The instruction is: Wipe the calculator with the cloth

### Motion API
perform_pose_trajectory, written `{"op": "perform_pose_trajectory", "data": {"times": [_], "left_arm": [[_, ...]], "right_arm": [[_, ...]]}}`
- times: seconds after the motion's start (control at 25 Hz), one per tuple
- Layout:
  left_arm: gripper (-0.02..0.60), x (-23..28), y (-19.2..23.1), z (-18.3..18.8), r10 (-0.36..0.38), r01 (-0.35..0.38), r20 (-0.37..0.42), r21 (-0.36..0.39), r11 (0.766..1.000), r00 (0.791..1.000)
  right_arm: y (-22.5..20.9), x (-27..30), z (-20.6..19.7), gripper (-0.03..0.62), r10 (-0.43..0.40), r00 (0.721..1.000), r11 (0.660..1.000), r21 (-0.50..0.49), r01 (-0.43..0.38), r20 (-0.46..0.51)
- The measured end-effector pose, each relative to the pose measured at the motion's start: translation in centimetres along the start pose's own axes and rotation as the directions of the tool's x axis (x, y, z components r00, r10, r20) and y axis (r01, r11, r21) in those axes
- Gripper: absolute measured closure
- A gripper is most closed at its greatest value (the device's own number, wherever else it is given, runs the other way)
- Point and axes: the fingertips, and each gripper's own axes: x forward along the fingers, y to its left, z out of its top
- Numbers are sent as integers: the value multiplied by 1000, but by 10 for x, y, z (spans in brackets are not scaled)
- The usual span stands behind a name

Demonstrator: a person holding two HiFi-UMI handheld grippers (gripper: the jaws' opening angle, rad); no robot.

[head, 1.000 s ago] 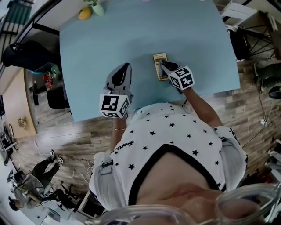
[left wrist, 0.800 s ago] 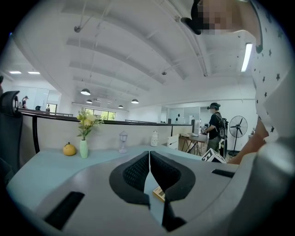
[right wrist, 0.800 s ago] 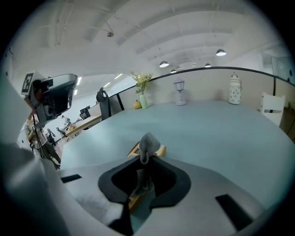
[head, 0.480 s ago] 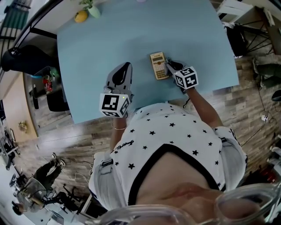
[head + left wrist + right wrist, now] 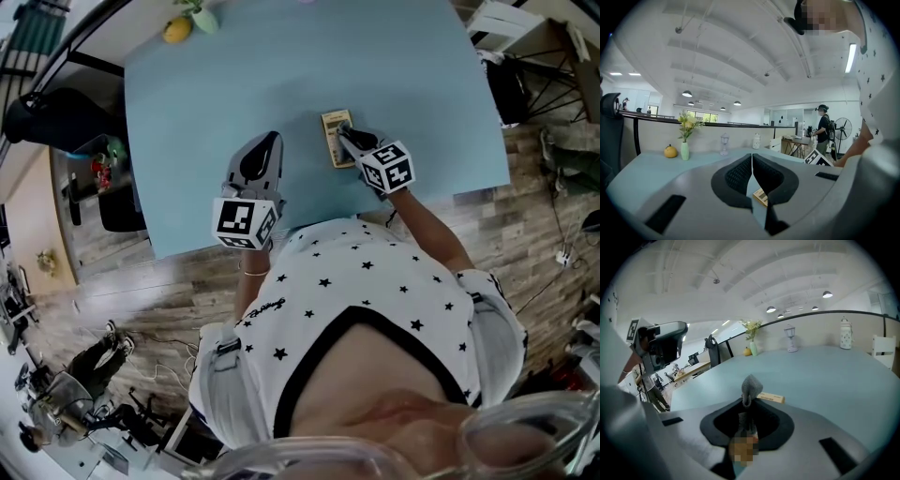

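Observation:
The tan calculator (image 5: pixel 335 137) lies on the blue table (image 5: pixel 206 94) near its front edge, partly covered by my right gripper (image 5: pixel 343 132). That gripper is shut on a small grey cloth (image 5: pixel 751 386), whose bunched end sticks up past the fingertips, with the calculator (image 5: pixel 771 398) just beyond it. My left gripper (image 5: pixel 268 142) rests to the calculator's left, jaws shut and holding nothing. In the left gripper view a corner of the calculator (image 5: pixel 761 197) shows below the closed left gripper (image 5: pixel 752 157).
A yellow fruit-shaped ornament (image 5: pixel 180 29) and a green vase of flowers (image 5: pixel 685 149) stand at the table's far left corner. A small lantern (image 5: pixel 723 143) and a white jar (image 5: pixel 756 140) sit along the far edge. A black chair (image 5: pixel 52 117) is off the left side.
My right gripper slid right off the calculator half a second ago, then came back over it. The left gripper has stayed where it was.

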Motion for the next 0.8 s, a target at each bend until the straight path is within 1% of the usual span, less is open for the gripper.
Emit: {"op": "perform_pose_trajectory", "data": {"times": [0.2, 0.4, 0.56, 0.8], "left_arm": [[551, -5, 3, 0, 17, -17, -2, -3, 1000, 1000], [551, -9, 1, -1, 28, -28, -4, -2, 1000, 1000], [551, -9, 1, -1, 19, -19, -7, -1, 1000, 1000], [551, -1, -10, 0, -12, 12, -4, 4, 1000, 1000]], "right_arm": [[31, 11, -10, 537, 74, 996, 996, -49, -76, -44], [40, 12, -29, 537, 99, 991, 993, -62, -104, -86], [32, 9, -30, 537, 79, 994, 995, -49, -83, -78], [4, -9, -34, 537, 10, 998, 1000, -13, -11, -59]]}}
